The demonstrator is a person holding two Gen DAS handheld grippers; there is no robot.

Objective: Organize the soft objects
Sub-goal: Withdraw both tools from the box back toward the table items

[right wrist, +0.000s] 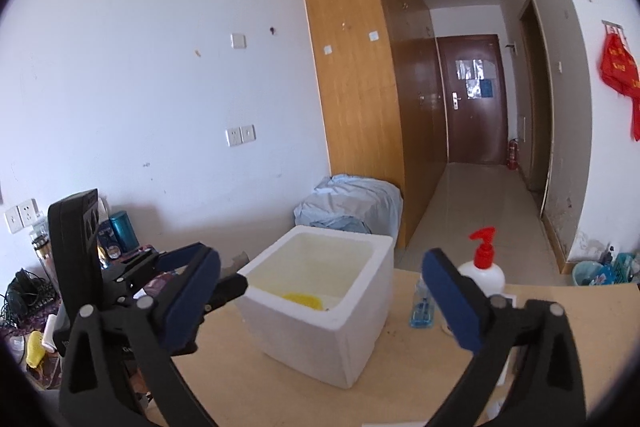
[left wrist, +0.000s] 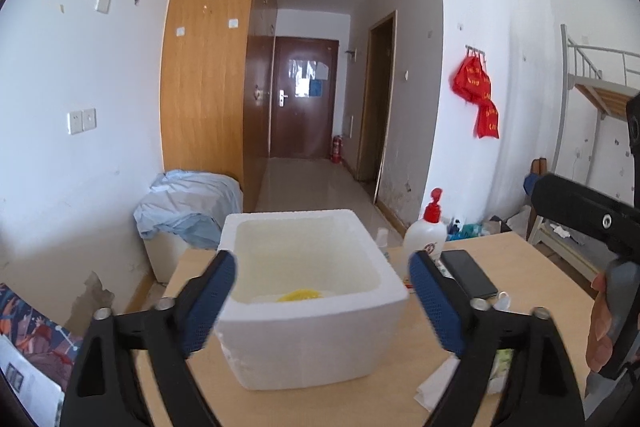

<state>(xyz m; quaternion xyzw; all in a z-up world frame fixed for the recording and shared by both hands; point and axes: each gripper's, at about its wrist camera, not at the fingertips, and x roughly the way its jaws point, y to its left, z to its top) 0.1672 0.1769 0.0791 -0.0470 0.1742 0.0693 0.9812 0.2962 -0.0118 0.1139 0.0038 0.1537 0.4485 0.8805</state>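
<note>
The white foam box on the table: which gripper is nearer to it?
Left. The left gripper frames the foam box closely, jaws open on either side. The right gripper hangs farther back, also open and empty.

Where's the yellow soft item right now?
The yellow item lies at the bottom of the white foam box on the wooden table, left of the red-pump bottle in both wrist views.

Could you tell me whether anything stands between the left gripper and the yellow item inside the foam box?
Only the foam box's near wall: the yellow item lies low behind it, and the open left gripper is level with it. From above, nothing visible blocks.
</note>
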